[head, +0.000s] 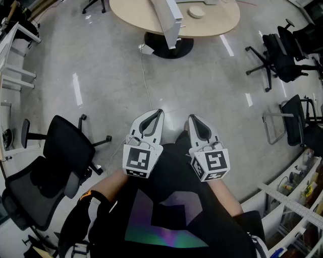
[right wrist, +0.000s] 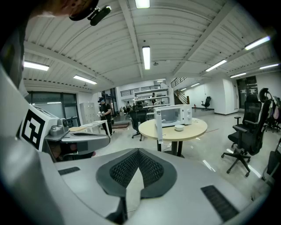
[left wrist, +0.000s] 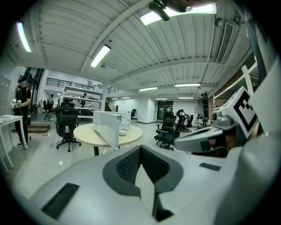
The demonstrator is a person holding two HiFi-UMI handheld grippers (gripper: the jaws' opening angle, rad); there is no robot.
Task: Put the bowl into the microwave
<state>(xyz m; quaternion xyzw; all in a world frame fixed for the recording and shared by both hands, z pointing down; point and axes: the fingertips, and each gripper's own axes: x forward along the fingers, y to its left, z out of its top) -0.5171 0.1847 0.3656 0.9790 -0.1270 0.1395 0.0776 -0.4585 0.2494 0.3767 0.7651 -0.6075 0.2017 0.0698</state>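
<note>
The round table (head: 136, 15) is far away, across the floor (head: 166, 80). The left gripper (head: 157, 114) and the right gripper (head: 194, 119) are side by side, close to the person (head: 166, 216). Both point toward the table. Each one is squeezed closed with nothing in it.

The bowl (right wrist: 178, 128) is small and white. It sits on the table, just in front of the microwave (right wrist: 175, 115), on the side facing the grippers. From above, the bowl lines up more with the right gripper, so I think that one is a little nearer. The person likely has to walk to the table first.
</note>
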